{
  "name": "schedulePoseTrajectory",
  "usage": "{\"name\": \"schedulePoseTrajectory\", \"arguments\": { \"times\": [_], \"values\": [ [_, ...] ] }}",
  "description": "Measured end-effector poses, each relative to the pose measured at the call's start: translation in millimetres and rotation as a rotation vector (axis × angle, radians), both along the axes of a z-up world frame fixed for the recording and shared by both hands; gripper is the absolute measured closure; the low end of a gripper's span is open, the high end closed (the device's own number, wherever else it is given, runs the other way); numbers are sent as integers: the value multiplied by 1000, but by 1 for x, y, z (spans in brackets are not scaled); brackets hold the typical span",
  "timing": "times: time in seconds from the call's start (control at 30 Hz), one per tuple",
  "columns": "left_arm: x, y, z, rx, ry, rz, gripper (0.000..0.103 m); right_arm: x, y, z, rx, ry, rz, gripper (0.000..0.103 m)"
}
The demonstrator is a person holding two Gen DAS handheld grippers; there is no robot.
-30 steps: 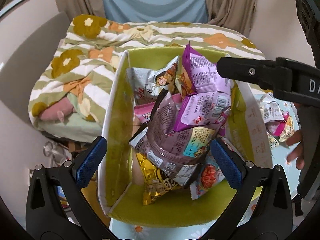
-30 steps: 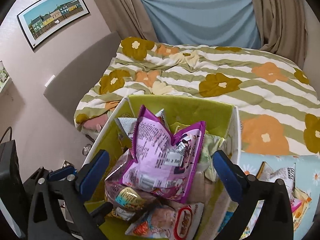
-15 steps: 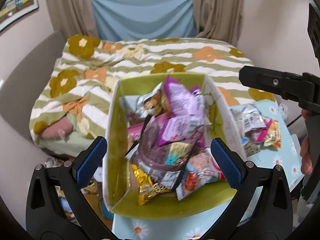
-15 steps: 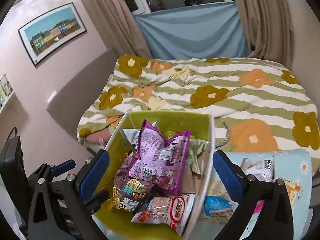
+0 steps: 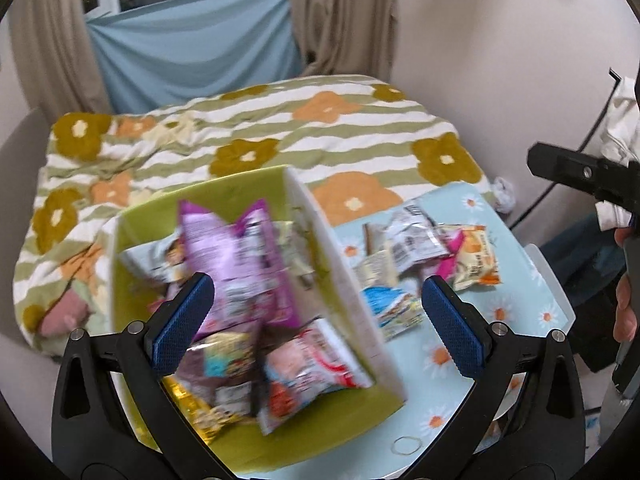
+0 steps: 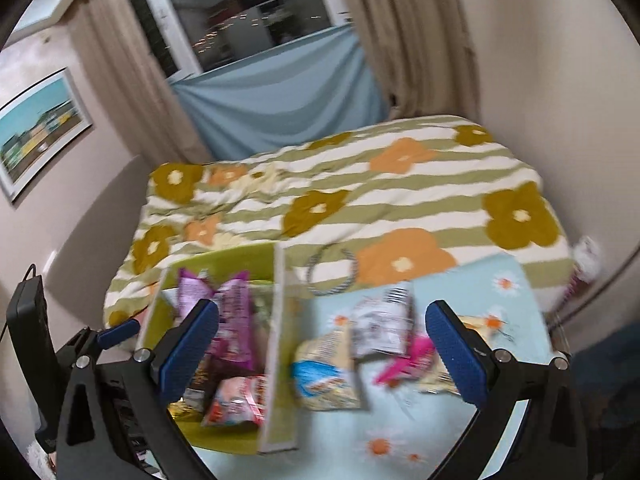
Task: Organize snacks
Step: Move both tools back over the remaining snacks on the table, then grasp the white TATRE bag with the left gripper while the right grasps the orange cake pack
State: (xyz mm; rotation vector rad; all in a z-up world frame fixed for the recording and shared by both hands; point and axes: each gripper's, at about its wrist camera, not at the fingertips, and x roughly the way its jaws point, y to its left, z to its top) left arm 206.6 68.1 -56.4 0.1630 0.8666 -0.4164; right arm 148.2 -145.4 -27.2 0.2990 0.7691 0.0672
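A green box (image 5: 352, 292) with white outer walls stands at the table's left end, also in the right wrist view (image 6: 276, 344). It holds several snack packets, with a purple packet (image 5: 236, 256) on top and a pink-red packet (image 5: 308, 364) in front. Loose packets (image 5: 420, 252) lie on the table right of the box, also in the right wrist view (image 6: 380, 328). My left gripper (image 5: 316, 324) is open and empty above the box's right wall. My right gripper (image 6: 320, 354) is open and empty above the box wall and the loose packets. Both views are blurred.
The table (image 5: 508, 308) has a light blue daisy cloth, with a rubber band (image 5: 406, 445) near its front edge. A bed with a striped flower blanket (image 6: 360, 200) lies behind it. The right tool's body (image 5: 580, 176) and the person's hand show at the far right.
Both grippers have pulled back, risen and swung right. The box now looks smaller and sits left, and the loose packets on the table have come into view.
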Motion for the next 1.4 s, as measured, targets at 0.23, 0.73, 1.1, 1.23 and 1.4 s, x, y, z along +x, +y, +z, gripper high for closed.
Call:
{"name": "schedulePoseTrajectory", "arguments": {
  "times": [0.23, 0.73, 1.1, 1.23, 1.4],
  "values": [
    [21, -64, -13, 33, 26, -56, 0, -12, -67, -28, -14, 68, -122, 0],
    [106, -177, -106, 161, 266, -72, 0, 4, -140, -140, 90, 278, -167, 0],
    [135, -197, -167, 183, 429, -69, 0, 13, -141, -189, 150, 355, -142, 3],
    [141, -195, -185, 178, 492, -69, 12, 17, -141, -198, 166, 369, -135, 3],
    [138, -192, -194, 190, 502, -68, 29, 23, -141, -203, 170, 377, -127, 3]
  ]
}}
